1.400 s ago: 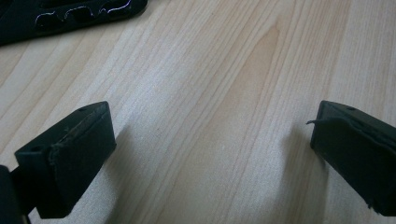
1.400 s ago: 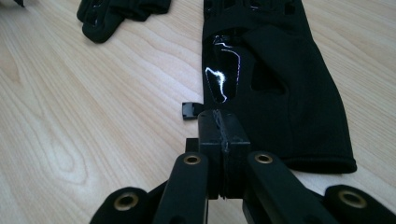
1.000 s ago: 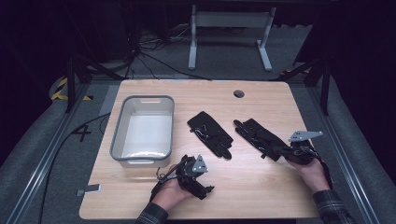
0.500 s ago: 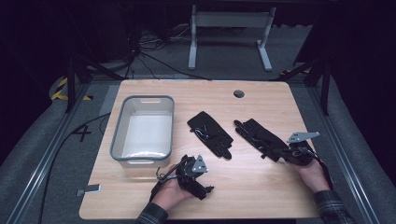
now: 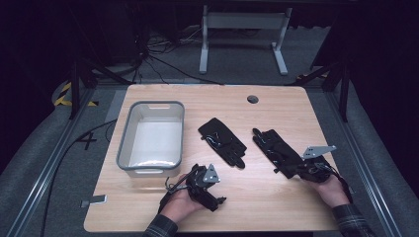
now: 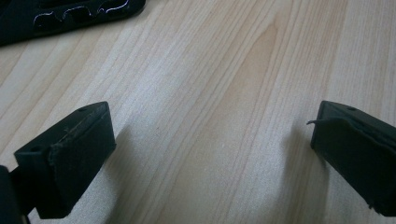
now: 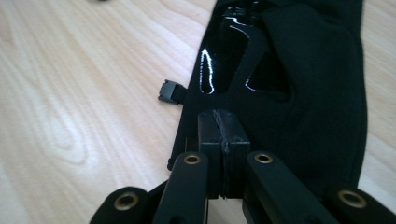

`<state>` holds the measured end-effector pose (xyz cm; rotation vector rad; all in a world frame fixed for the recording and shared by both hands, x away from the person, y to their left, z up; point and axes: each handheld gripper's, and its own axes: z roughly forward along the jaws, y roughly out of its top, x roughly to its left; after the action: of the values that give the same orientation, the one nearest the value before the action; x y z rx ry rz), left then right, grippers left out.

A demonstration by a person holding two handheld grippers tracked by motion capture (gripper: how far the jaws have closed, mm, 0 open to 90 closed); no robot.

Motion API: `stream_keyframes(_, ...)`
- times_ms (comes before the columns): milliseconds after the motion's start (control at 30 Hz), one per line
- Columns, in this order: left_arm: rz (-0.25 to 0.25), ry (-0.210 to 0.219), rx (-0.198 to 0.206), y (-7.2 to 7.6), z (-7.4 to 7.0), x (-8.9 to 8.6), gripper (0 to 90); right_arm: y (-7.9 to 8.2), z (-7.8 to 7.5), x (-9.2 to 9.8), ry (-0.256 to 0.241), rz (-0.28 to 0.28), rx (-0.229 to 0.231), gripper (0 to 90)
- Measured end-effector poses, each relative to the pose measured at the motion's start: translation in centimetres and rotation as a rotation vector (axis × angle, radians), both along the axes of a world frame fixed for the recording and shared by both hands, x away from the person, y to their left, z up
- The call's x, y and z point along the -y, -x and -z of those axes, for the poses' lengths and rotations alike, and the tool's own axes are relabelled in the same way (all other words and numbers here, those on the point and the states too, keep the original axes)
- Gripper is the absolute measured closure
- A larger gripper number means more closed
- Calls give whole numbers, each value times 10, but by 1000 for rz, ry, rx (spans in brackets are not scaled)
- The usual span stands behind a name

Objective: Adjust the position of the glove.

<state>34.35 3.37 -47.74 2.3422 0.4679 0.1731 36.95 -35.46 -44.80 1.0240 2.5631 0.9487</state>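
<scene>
Two black gloves lie flat on the wooden table (image 5: 276, 207). The left glove (image 5: 222, 140) is at the middle, and a strip of it shows in the left gripper view as the left glove (image 6: 65, 14). My left gripper (image 5: 211, 193) rests low over bare wood in front of it; in its own view the left gripper (image 6: 212, 154) is open wide with nothing between the jaws. The right glove (image 5: 276, 150) lies to the right. My right gripper (image 5: 302, 170) is at its near cuff, and the right gripper (image 7: 223, 135) is shut on the cuff of the right glove (image 7: 317, 84).
A grey plastic bin (image 5: 129, 143), white inside and with nothing in it, stands at the left of the table. A round cable hole (image 5: 253, 99) sits near the far edge. A small strap buckle (image 7: 170, 92) sticks out from the right glove's side.
</scene>
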Motion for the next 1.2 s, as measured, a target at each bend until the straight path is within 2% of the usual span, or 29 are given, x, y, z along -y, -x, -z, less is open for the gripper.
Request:
stream_keyframes(267,0,-1,0,1,0,-1,0,10,0,-6,-6,-27,-13,900)
stream_keyframes(867,-3,-5,-7,1,0,-2,0,35,0,-37,-7,-136,-48,900)
stream_keyframes(1200,-4,-3,-5,1,0,-2,0,48,1,-47,-16,-179,-58,900)
